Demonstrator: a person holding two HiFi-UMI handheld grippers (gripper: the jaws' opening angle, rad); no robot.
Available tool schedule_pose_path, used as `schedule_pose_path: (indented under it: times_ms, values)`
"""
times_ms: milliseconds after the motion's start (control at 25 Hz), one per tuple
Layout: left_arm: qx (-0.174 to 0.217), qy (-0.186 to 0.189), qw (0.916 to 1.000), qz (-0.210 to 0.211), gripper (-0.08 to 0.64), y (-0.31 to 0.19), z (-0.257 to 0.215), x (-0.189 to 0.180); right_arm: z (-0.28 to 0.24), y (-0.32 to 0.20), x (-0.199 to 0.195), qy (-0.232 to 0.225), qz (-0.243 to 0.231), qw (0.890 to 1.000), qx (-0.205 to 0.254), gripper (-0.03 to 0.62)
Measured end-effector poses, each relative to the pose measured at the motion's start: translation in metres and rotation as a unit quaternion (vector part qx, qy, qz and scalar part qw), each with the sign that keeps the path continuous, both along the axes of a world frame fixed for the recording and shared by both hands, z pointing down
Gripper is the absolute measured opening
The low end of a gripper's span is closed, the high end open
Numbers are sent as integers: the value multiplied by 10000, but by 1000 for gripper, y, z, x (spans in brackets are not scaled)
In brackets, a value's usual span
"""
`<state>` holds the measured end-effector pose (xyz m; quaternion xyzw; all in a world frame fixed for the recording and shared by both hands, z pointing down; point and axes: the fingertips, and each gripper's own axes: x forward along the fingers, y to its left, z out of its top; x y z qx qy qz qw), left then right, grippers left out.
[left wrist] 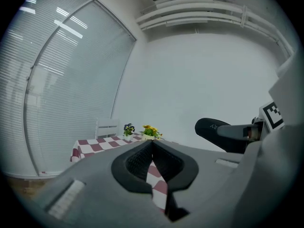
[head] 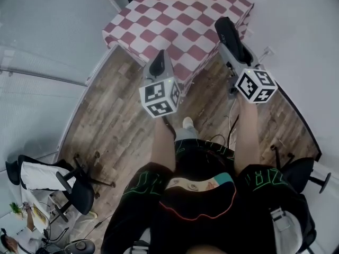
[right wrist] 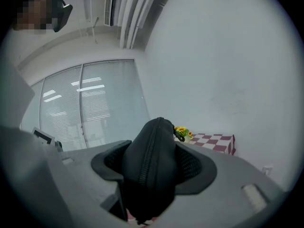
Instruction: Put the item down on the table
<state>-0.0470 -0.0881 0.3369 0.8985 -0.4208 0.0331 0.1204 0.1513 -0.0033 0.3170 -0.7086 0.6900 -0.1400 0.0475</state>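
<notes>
Bright, even, cool light, probably daylight through the blinded window [left wrist: 61,80]; lamp reflections streak it. Fisheye bends its frame; picture corners go black.

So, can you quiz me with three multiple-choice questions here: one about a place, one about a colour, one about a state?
1. Where is the black zipped fabric pouch? A in a drawer. B between the right tool's jaws. C on a shelf.
2. What colours is the checked tablecloth? A red and white. B blue and yellow. C plain green.
3. How is the left tool? A wide open. B gripping a cup. C shut, empty.
Answers: B, its jaws clamp the pouch; A, the head view shows those squares; C, its tips meet with nothing between.
</notes>
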Motion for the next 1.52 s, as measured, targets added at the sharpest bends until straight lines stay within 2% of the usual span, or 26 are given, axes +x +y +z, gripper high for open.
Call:
schedule_pose_path:
  times_ms: [320, 400, 480, 640, 800, 1000, 1200, 1320, 1520]
  values:
    - [-303, 566, 9978, -171, 9, -47, 8, 4, -18, -39, 10, 521, -40, 9984, -229, 282]
    - [-225, 450, 9983, -279, 9, -58, 9, -2, -21, -48, 7, 587, -96, 9980, -226, 282]
    - [42, 218, 9994, -251, 9, -65, 6, 4, -24, -58, 8, 651, -130, 9976, -205, 282]
    - [68, 511, 9983, -266, 9, -73, -1, 10, -32, -73, 13, 801, -223, 9964, -181, 282]
    - [102, 537, 9970, -543, 9, -88, -8, -9, -43, -87, 6, 880, -391, 9953, -33, 282]
    - [260, 470, 9964, -660, 9, -106, -14, -6, -45, -110, 11, 868, -529, 9948, 91, 282]
    - [242, 371, 9954, -844, 9, -135, -8, 7, -33, -150, 25, 759, -771, 9941, 57, 282]
    - [137, 303, 9955, -888, 9, -153, 3, 22, -19, -176, 39, 666, -834, 9943, -51, 282]
    - [-267, 168, 9943, -1022, 9, -175, 41, 50, 20, -206, 67, 431, -964, 9936, -403, 282]
